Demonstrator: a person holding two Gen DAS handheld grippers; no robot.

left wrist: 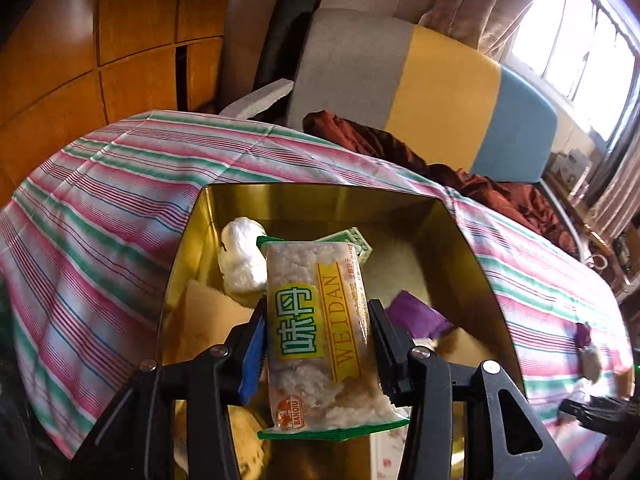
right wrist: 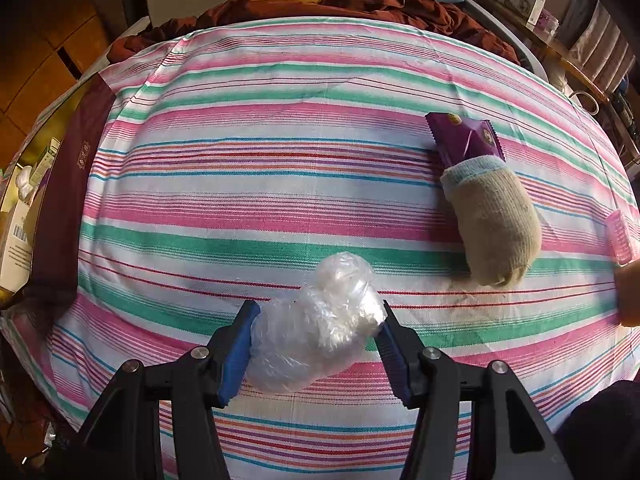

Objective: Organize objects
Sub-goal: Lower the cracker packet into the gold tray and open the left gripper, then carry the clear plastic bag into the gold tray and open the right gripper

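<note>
1. While the left gripper [left wrist: 318, 344] holds the snack packet [left wrist: 320, 332] clamped across its width, the packet's long axis runs from 6 o'clock to 12 o'clock in the left wrist view, in line with the fingers.
2. Directly beyond and below the packet lies the open gold tin [left wrist: 460, 240]. Its far wall sits at 12 o'clock and its floor already carries a white wrapped bundle [left wrist: 242, 256], a green-printed packet [left wrist: 352, 240] and a purple packet [left wrist: 416, 316].
3. Judgement: the left gripper is the nearer one to the tin, so the release should fall inside the rim; the packet overhangs items already stored and may come to rest tilted on them.
4. The right gripper [right wrist: 316, 344] is closed on a clear plastic bundle [right wrist: 316, 328] above the striped cloth [right wrist: 240, 200]. Contact between bundle and cloth cannot be determined.
5. From the right gripper, the sock [right wrist: 496, 224] and the purple wrapper [right wrist: 464, 136] lie at 2 o'clock, touching each other, long axes pointing toward 11 o'clock.
6. The tin edge [right wrist: 24, 168] appears at 9 o'clock, well apart from the right gripper.
</note>
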